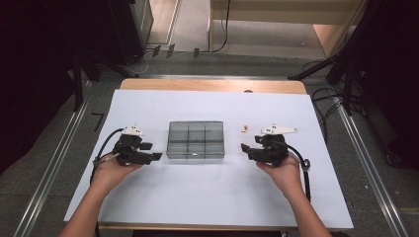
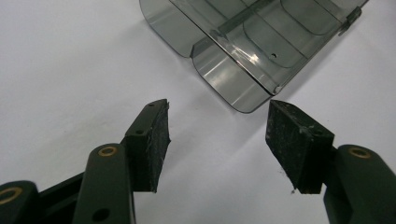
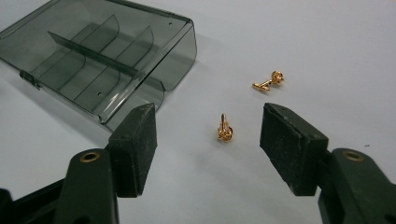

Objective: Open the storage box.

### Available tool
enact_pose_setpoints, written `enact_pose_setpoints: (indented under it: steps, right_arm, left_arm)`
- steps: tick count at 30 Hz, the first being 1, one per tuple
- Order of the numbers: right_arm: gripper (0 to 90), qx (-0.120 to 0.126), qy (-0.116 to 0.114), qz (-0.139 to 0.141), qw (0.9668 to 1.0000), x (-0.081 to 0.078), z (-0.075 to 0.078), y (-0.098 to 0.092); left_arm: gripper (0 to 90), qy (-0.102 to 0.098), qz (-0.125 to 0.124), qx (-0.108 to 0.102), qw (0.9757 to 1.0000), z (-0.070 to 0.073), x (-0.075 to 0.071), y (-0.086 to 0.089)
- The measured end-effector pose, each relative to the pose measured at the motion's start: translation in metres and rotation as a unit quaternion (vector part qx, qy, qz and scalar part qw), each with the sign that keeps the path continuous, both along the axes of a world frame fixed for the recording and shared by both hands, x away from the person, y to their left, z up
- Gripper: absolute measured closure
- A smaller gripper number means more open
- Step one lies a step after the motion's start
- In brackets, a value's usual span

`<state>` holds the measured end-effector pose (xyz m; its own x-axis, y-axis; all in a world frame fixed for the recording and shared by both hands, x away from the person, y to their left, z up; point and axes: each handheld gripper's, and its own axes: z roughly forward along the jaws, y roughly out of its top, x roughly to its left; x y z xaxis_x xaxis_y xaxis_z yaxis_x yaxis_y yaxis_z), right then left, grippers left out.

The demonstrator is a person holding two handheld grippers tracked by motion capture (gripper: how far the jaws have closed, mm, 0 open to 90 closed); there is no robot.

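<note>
The box (image 1: pixel 195 139) is smoky grey see-through plastic, its dividers the same tint. Two small studs, one nearer (image 3: pixel 224 129) and one farther (image 3: pixel 268 81), are shiny gold. The sheet (image 1: pixel 207 197) under them is plain white, and the table edge (image 1: pixel 212 84) beyond it is light wood. The left gripper (image 1: pixel 157 156) and the right gripper (image 1: pixel 244 147) are black with brass-coloured rivets, each topped by a white plate. Their cables are black. The floor is grey.

Bright, even light on white table (image 1: pixel 148 197); dark, perhaps underexposed, surroundings
</note>
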<state>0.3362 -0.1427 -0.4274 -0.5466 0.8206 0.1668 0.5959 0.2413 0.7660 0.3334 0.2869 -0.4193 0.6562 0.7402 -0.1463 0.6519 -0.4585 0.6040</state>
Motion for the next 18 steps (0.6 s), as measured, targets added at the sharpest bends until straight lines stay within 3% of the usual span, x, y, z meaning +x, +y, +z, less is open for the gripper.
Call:
enact_pose_setpoints:
  steps: [5,14,18]
  right_arm:
    - [38.6,0.007,0.017,0.003,0.9998,0.0,-0.001,0.002]
    - [42.8,0.011,0.016,0.01,0.9998,-0.012,0.007,0.014]
    - [43.7,-0.006,0.006,0.015,0.9999,-0.021,0.011,0.026]
  left_arm:
    - [41.6,0.0,-0.004,-0.001,1.0,0.0,0.0,-0.001]
    - [40.7,-0.001,0.003,-0.004,1.0,0.0,0.001,0.002]
    - [40.5,-0.001,0.003,-0.005,1.0,0.0,0.001,0.001]
